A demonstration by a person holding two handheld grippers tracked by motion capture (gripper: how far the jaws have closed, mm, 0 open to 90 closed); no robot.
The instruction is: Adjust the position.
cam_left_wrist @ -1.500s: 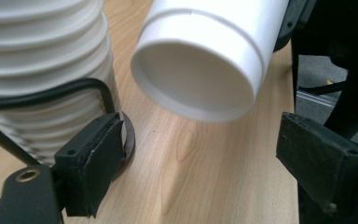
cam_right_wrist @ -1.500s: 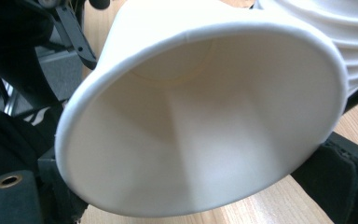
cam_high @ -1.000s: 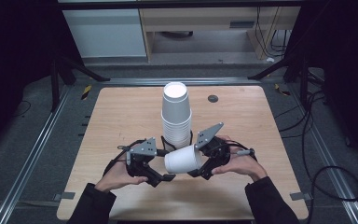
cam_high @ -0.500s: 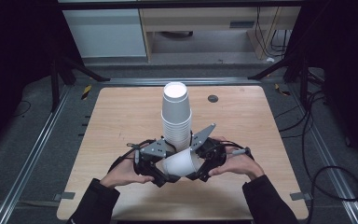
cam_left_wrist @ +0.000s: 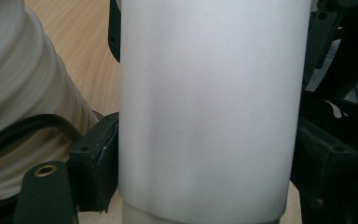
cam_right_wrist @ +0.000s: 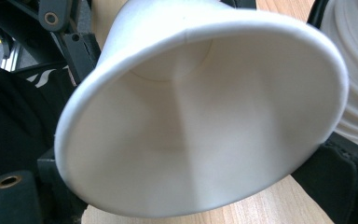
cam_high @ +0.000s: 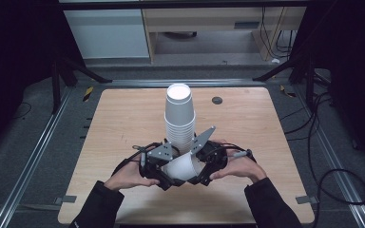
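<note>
Two grippers meet over a single white cup held on its side just above the table, directly in front of the upside-down cup stack. The right gripper pinches the cup's rim, squashing its mouth into an oval in the right gripper view. The left gripper has just been closing its jaws on the cup's wall, with both pads touching the cup's sides in the left gripper view.
</note>
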